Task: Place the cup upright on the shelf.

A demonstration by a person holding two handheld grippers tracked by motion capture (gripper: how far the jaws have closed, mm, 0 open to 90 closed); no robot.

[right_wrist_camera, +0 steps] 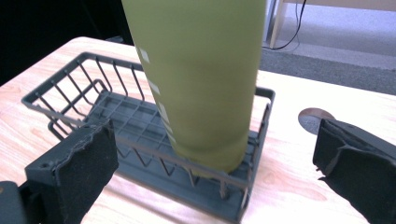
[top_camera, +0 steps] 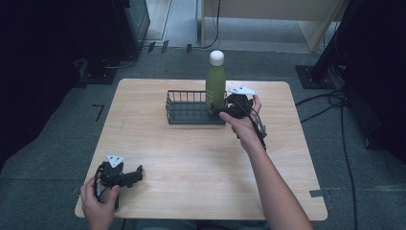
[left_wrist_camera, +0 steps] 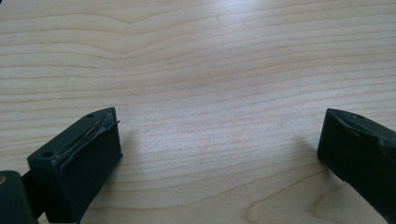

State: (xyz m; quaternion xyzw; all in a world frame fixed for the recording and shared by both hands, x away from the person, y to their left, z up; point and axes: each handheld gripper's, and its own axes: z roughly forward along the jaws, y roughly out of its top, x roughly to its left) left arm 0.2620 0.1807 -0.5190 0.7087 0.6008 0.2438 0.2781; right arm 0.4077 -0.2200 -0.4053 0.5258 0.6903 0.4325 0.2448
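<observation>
The green bottle (top_camera: 215,81) stands upright in the right end of the wire basket (top_camera: 184,112), blocking that end, while the basket's left part lies open from above and bare table (top_camera: 191,163) surrounds the basket.

Just my light wood table (top_camera: 158,143), grey carpet (top_camera: 57,158) around it, some cables (top_camera: 330,103) trailing off right.

One green bottle (top_camera: 215,84) standing in one wire basket (top_camera: 184,111) near the table's (top_camera: 158,153) far edge, and two grippers, left (top_camera: 139,171) and right (top_camera: 216,109)
</observation>
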